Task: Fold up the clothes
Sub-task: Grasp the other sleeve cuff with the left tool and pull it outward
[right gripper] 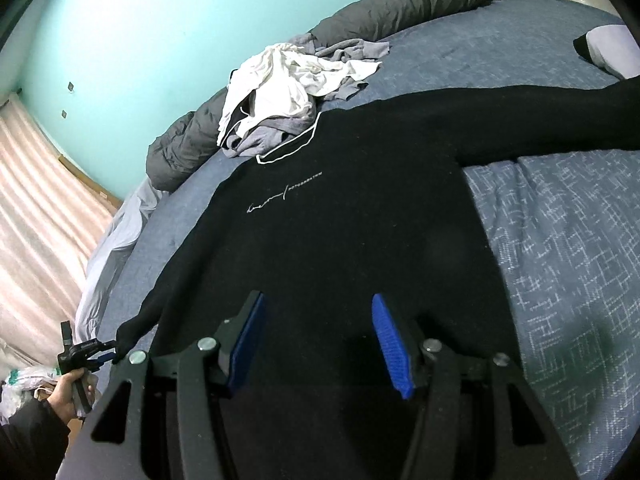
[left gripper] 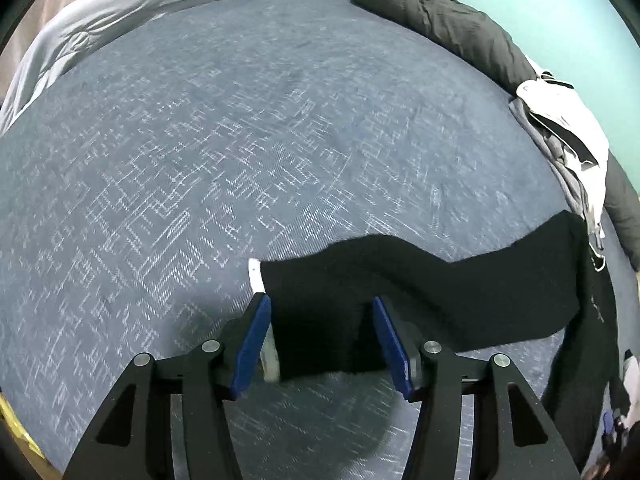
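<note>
A black sweatshirt (right gripper: 340, 208) with a thin white chest print lies face up on the blue patterned bedspread (right gripper: 560, 240), sleeves spread. In the left wrist view, one black sleeve (left gripper: 400, 300) lies between the blue pads of my left gripper (left gripper: 322, 332), whose jaws stand apart around the cuff end. In the right wrist view my right gripper (right gripper: 318, 340) is open over the sweatshirt's lower body, holding nothing. The left gripper (right gripper: 106, 356) also shows there at the end of the far sleeve, in a hand.
A pile of white and grey clothes (right gripper: 288, 92) lies by the sweatshirt's collar. A dark grey rolled duvet (right gripper: 400, 4) runs along the teal wall. A light grey sheet (left gripper: 120, 12) bunches at the bed's far edge. A pillow (right gripper: 612, 48) lies at the upper right.
</note>
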A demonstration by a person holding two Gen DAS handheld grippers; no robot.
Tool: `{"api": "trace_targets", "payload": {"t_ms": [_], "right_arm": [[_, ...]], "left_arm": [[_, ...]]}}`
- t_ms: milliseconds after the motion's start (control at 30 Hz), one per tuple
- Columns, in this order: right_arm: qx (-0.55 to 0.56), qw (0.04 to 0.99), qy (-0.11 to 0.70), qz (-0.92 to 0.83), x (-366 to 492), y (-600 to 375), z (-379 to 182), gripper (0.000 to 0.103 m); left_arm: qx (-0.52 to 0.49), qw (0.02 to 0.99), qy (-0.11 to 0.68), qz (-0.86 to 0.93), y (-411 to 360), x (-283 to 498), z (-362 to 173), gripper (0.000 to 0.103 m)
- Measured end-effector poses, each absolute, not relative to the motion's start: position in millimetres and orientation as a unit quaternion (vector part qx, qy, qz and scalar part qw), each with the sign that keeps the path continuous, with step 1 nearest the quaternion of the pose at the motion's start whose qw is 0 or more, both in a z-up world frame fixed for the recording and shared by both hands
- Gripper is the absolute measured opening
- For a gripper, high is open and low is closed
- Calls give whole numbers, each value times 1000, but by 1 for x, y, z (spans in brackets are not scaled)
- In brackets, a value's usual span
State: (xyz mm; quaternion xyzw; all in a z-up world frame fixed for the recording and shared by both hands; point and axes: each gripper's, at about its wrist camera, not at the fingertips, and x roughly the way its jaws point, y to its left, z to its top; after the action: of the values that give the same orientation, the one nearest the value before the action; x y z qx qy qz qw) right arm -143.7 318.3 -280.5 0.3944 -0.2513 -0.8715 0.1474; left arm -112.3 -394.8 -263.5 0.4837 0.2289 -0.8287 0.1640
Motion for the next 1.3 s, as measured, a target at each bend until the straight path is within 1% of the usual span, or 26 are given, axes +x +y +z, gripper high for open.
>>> {"api": "trace_targets", "payload": {"t_ms": [167,200,233,267,300,333,400,667,767,867,1100,1167,1200,1300], "right_arm": [[393,148,-253,-872,-143,317,-283,56],[394,147,-253,-871,-144,317,-283,56],[395,146,-252,-871,-144,316,-284,56],[397,146,-252,-870,-144,316,-285,56],[397,146,-253,-870,-144,316,-286,56],[398,147,-253,-870,-144,315,-286,56],[398,148,-253,-869,-144,314,-285,56],[395,150,-258,-869,-144,316,-284,56],[393,150,-258,-870,-144,316,-283,56],[393,151,-257,-870,-144,315,-283,56],[398,153,-251,-869,-146,312,-286,56],[399,153,-249,-869,-147,312,-287,56],[400,153,-249,-869,-147,312,-287,56],[402,152,-250,-868,-149,312,-288,56]], "left_arm": [[487,157,218,-831,-390,-115,-268,57],[488,152,212,-833,-387,-116,-268,55],[491,145,203,-835,-382,-117,-266,42],[495,140,191,-836,-377,-119,-265,32],[498,138,177,-838,-373,-120,-263,18],[497,137,171,-840,-371,-120,-259,10],[491,138,171,-843,-370,-119,-250,5],[428,189,148,-872,-402,-127,-177,4],[413,205,157,-873,-424,-144,-162,4],[413,210,140,-875,-432,-158,-151,4],[411,218,145,-874,-446,-181,-143,4],[429,221,162,-861,-452,-182,-154,4],[441,223,171,-852,-455,-182,-160,6],[471,246,207,-821,-469,-172,-187,6]]}}
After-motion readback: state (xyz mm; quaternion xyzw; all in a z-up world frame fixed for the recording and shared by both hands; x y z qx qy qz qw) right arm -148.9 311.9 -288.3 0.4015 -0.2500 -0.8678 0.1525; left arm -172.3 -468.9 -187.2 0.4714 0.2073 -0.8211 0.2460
